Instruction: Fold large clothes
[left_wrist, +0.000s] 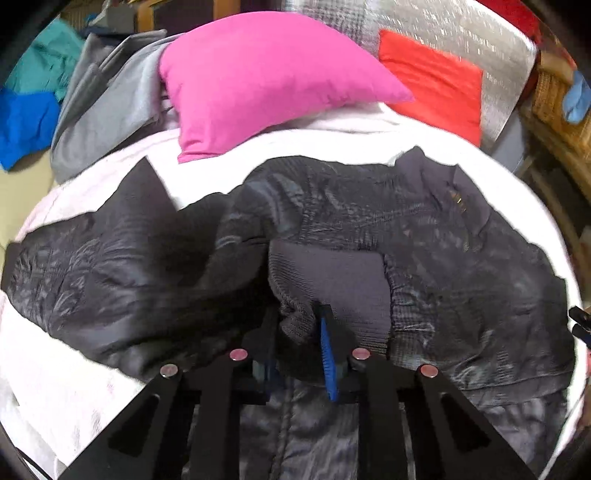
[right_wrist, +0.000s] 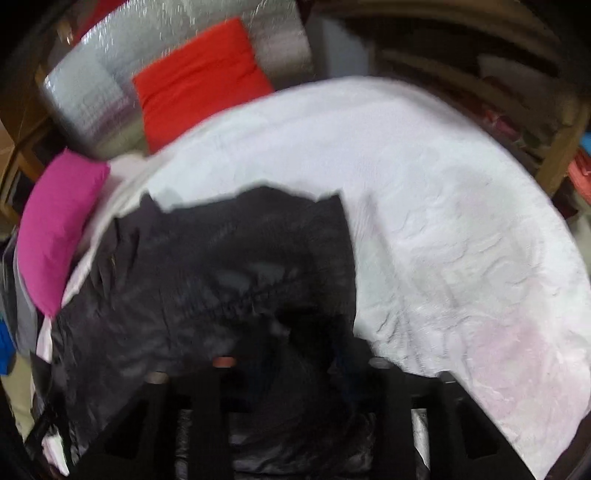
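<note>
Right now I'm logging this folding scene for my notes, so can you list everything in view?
jacket: one, dark grey, spread across the bed cover
cuff: one, grey ribbed knit, pinched in the left gripper
bed cover: one, white, under the jacket
pink pillow: one, far end of the bed
red cushion: one, leaning on the silver panel
silver panel: one, shiny, behind the pillows
grey garment: one, left of the pink pillow
blue and teal clothes: pile, far left
left gripper: one, black, blue pad, shut on the cuff
right gripper: one, black, blurred, over the jacket
</note>
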